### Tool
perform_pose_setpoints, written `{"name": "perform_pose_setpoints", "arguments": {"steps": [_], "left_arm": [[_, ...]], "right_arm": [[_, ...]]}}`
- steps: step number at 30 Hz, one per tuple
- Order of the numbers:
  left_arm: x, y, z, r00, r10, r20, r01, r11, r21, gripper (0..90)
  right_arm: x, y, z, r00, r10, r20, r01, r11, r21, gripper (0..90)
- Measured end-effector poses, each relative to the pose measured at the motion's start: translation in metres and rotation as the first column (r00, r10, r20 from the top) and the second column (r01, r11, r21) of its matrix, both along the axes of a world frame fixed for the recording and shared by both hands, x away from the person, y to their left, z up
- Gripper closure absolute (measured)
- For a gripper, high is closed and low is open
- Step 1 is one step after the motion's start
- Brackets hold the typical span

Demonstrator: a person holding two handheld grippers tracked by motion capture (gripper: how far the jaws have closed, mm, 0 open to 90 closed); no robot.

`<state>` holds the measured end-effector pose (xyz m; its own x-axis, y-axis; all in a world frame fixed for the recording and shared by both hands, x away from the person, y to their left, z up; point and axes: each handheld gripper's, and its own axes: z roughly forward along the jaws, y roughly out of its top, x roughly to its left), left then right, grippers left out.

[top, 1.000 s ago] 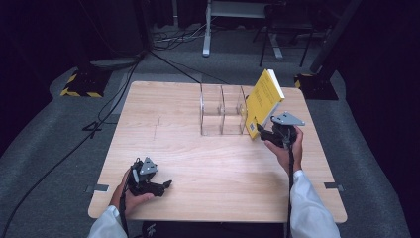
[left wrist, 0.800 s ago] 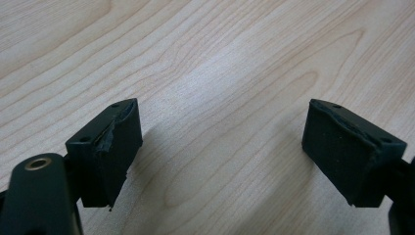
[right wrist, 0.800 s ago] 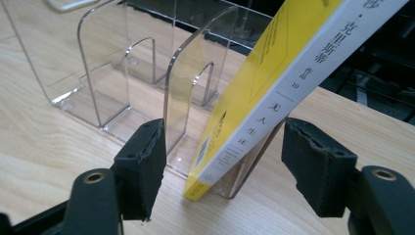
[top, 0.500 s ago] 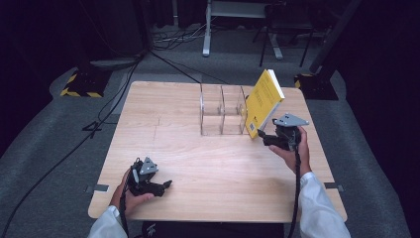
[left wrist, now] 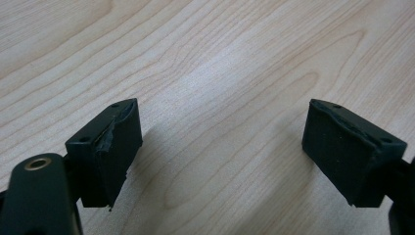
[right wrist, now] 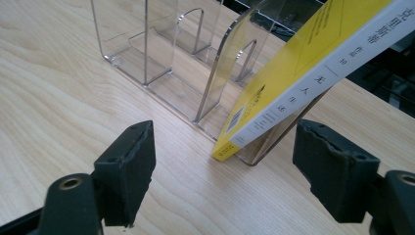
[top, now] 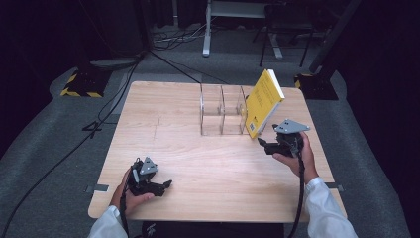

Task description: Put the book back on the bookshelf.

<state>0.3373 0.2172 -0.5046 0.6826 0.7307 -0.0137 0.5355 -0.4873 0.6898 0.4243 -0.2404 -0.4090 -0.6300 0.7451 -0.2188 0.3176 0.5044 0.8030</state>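
Change: right gripper [top: 265, 145] has let go of the book [top: 264, 102] and drawn back, fingers just opened wide, nothing between | Book: leans tilted in rack [top: 222, 109], right end slot | Left gripper [top: 164, 186]: fingers wide, empty, on table [top: 163, 124] | Meaning: placement apparently done.

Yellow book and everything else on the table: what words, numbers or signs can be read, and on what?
Yellow book, white spine: Chinese characters, blurred; "人" is the sure one.
Its yellow cover: small print lines and a barcode, too small to read.
Clear acrylic rack, table, grippers: no text.
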Motion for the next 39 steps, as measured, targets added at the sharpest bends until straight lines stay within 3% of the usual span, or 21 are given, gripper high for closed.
{"name": "perform_pose_setpoints", "arguments": {"steps": [16, 39], "left_arm": [[0.000, 0.000, 0.000, 1.0000, 0.000, 0.000, 0.000, 1.0000, 0.000, 15.4], [0.000, 0.000, 0.000, 1.0000, 0.000, 0.000, 0.000, 1.0000, 0.000, 15.4]], "right_arm": [[-0.028, -0.005, 0.000, 0.9984, 0.057, 0.001, -0.056, 0.996, -0.066, 24.9], [-0.063, -0.025, -0.023, 0.9965, 0.082, -0.015, -0.083, 0.988, -0.132, 25.0]]}}
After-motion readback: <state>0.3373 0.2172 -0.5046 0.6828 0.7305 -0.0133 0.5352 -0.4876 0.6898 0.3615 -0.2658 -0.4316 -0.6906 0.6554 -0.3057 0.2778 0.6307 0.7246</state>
